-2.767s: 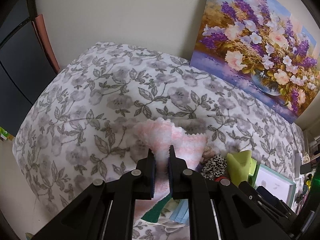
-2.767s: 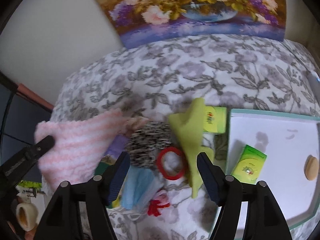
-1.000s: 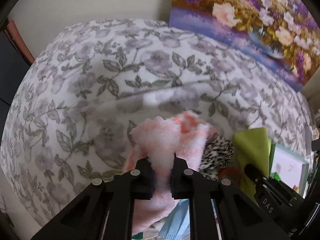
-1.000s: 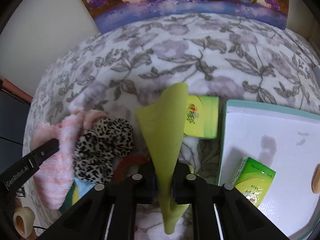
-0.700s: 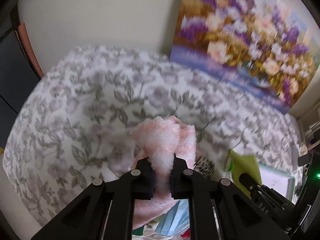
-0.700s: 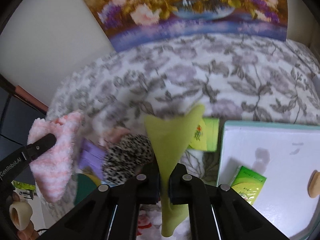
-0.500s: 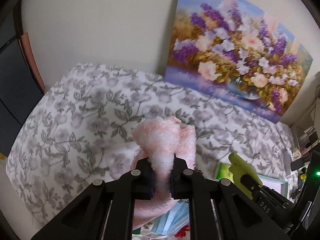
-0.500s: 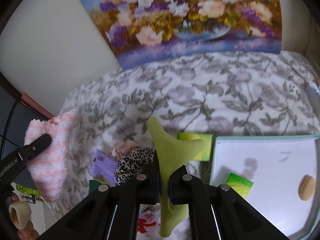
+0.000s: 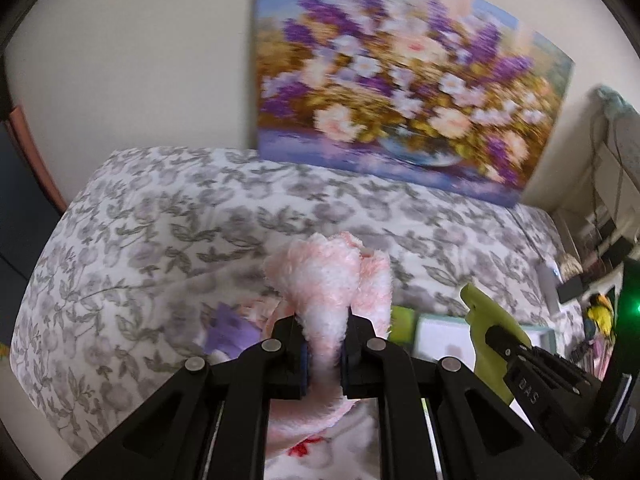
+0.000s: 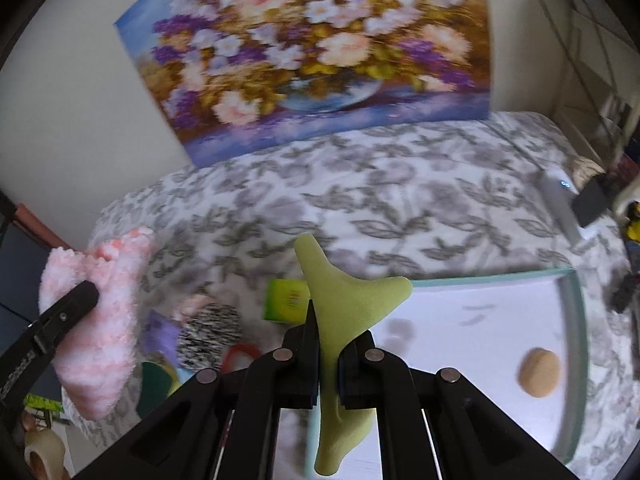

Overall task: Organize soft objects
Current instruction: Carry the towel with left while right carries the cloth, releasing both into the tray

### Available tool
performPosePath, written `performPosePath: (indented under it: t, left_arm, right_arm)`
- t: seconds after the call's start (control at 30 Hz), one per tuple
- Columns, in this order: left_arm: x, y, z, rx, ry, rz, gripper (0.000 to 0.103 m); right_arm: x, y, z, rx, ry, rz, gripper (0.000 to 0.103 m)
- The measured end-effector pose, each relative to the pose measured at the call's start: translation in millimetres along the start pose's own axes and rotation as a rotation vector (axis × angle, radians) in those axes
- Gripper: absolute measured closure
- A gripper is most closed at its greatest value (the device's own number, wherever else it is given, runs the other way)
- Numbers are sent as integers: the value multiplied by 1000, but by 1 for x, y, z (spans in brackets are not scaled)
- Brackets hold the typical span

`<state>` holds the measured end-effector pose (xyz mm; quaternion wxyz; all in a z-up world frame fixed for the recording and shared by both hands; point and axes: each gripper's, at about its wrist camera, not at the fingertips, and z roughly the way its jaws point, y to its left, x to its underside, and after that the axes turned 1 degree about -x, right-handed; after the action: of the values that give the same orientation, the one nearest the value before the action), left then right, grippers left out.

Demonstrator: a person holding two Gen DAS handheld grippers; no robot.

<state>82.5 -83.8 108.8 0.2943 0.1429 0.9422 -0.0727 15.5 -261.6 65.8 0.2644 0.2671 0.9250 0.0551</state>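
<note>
On right gripper (image 9: 486,330) arm, upside-down lettering "DAS".

Two claw-mounted views, shared bed (image 9: 168,216)

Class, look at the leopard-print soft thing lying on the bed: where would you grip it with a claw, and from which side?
Judging from its shape, pinch the leopard-print soft thing across its rounded top, coming from above. It lies as a low, blurred mound hemmed in by other items on the floral bedspread, so side approaches look crowded.
</note>
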Motion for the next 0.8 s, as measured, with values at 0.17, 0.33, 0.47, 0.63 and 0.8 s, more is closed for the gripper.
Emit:
performPosePath:
  t: [0.17,0.33,0.47,0.63,0.8]
  left_arm:
    - [10,-42,0,59,22,54,91]
    - [22,-83,4,117,54,106,91]
    - [37,-113,8,167,83,145,91]
    - [55,-147,16,202,109,203,91]
    - [65,-165,27,198,136,237,91]
  right_arm:
    - [1,-52,-9,71,8,72,97]
    - [7,-101,-20,107,10,148,96]
    - [12,-130,-29,129,6,191,96]
    - [16,-153,-37,151,3,213,96]
    - [19,-161,-25,149,42,225,96]
